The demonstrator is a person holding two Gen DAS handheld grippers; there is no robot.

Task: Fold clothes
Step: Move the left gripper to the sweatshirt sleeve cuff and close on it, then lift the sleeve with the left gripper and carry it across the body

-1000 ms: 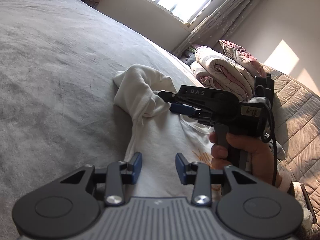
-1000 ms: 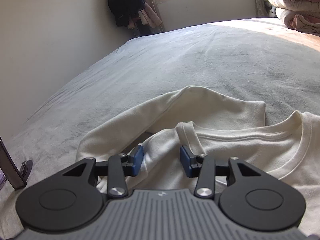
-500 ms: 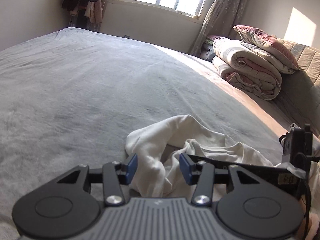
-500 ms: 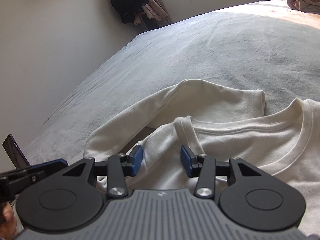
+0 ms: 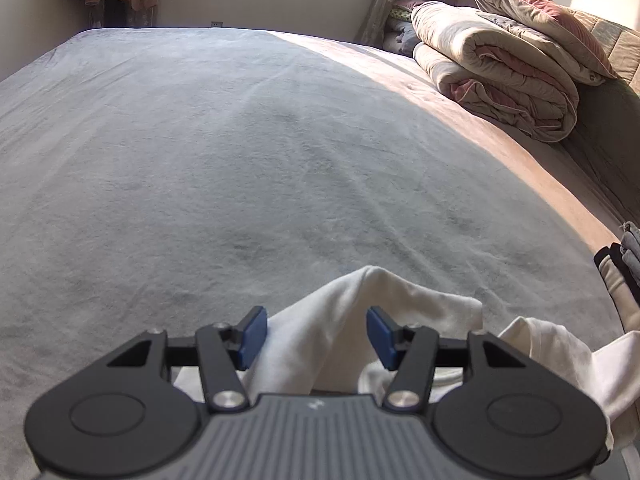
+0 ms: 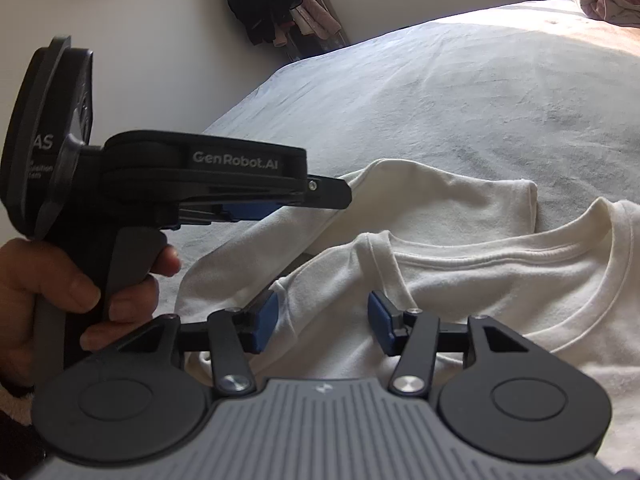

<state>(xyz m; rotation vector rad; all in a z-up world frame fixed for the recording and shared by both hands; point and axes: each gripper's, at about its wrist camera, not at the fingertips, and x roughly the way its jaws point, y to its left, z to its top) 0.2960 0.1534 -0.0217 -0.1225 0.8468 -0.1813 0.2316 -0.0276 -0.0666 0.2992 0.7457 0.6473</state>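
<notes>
A white T-shirt (image 6: 500, 280) lies on the grey bed cover (image 5: 240, 140), collar toward the right in the right wrist view. Its sleeve (image 5: 360, 304) is bunched into a raised fold. My left gripper (image 5: 316, 336) hangs over that fold with its jaws opening; the cloth stands between the blue pads (image 5: 252, 336), which do not press on it. In the right wrist view the left gripper (image 6: 304, 204) shows side-on at the left, held by a hand (image 6: 60, 292). My right gripper (image 6: 323, 320) hovers over the shirt's shoulder, jaws opening, gripping nothing.
A folded quilt (image 5: 500, 72) with a pillow on top sits at the bed's far right. Dark clothes (image 6: 264, 0) hang in the corner by the wall. Some folded items (image 5: 624, 264) lie at the right edge. The grey cover stretches wide beyond the shirt.
My left gripper has swung from the shirt's body to the bunched sleeve and now appears in the right wrist view. Both pairs of jaws stand wider. The right gripper has barely moved.
</notes>
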